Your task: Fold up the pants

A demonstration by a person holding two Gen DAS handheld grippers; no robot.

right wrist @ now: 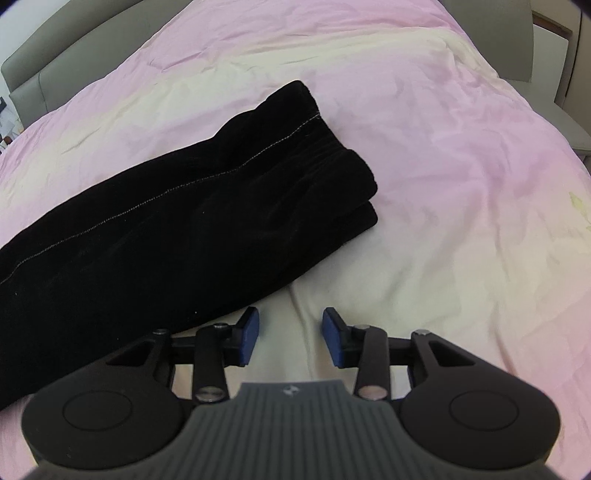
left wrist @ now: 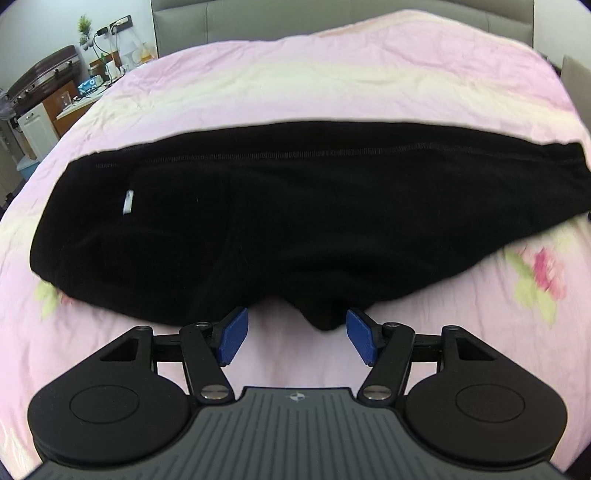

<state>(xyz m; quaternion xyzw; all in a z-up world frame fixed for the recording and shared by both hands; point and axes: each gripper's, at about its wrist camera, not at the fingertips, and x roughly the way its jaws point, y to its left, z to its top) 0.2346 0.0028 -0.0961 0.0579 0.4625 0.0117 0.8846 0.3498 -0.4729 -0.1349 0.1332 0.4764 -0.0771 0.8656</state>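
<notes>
Black fleece pants (left wrist: 288, 206) lie flat across a pink and cream floral bedspread (left wrist: 332, 85), folded lengthwise so both legs stack; long axis runs side to side in the left wrist view. Pale stitched seam line along the far edge of the pants. Small white label tag (left wrist: 127, 201) sewn near the left end of the pants; any writing on it too small to read.

Left gripper (left wrist: 295, 334), black arms with blue pads, stands wide open just at the near edge of the pants. A small bulge of black fabric droops between the two pads without being pinched; nothing held.

Right gripper (right wrist: 291, 332), same build, open to a moderate gap over bare bedspread just beside the near edge of the pants (right wrist: 177, 221); holds nothing. Its left blue finger pad (right wrist: 250, 330) sits close to the fabric, contact unclear. The ribbed cuff end lies beyond this gripper, doubled in two layers.

Small cross-shaped emblem (left wrist: 296, 397) on each grey ribbed gripper body; no readable lettering.

Grey padded headboard (left wrist: 332, 18) behind the pants; cluttered side counter (left wrist: 77, 88) off to the left
</notes>
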